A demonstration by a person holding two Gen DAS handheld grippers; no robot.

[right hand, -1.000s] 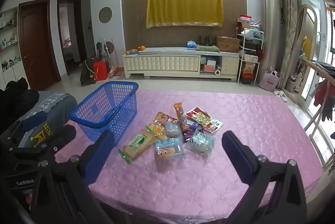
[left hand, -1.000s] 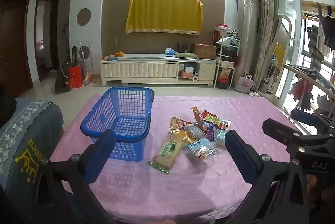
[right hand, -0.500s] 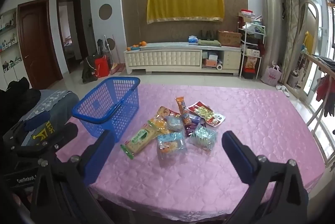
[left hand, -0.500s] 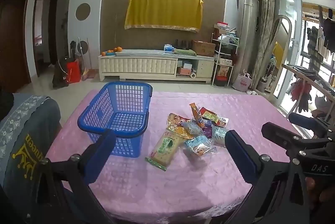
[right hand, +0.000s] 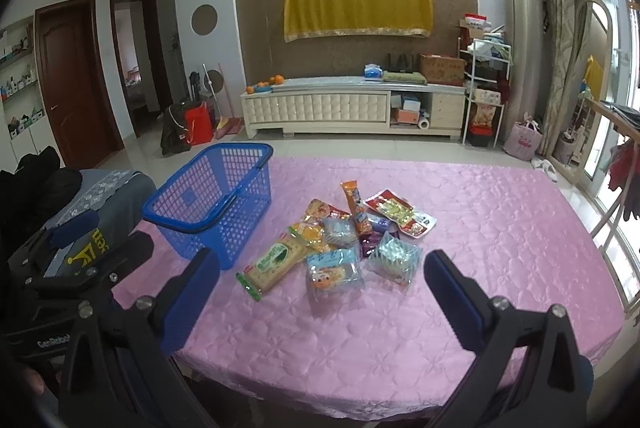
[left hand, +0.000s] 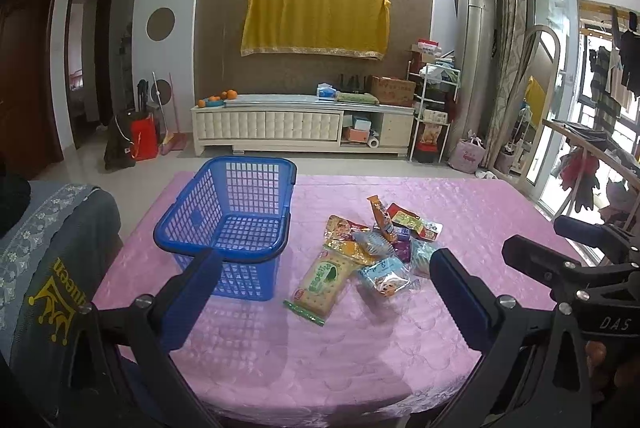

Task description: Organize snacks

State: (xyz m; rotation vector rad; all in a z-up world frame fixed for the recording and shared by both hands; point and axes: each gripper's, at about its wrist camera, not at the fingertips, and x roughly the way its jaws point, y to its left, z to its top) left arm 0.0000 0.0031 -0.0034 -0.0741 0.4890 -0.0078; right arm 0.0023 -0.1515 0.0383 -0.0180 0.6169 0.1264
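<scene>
An empty blue plastic basket [left hand: 232, 228] [right hand: 216, 204] stands on the left of a pink table [left hand: 360, 348] [right hand: 500, 228]. A pile of several snack packets [left hand: 376, 248] [right hand: 348, 232] lies to its right, with a long green biscuit pack [left hand: 320, 280] [right hand: 272, 264] nearest the basket. My left gripper [left hand: 320, 284] is open and empty, above the table's near edge. My right gripper [right hand: 320, 284] is open and empty, short of the pile.
A chair with a grey cover [left hand: 48, 268] stands at the table's left. A white TV cabinet [left hand: 300, 128] lines the far wall. A drying rack [left hand: 592, 156] stands to the right. The right gripper's body [left hand: 572, 268] shows in the left wrist view.
Both grippers have pulled back and risen a little, so the table, the basket and the snack pile look slightly farther away. Nothing on the table has moved.
</scene>
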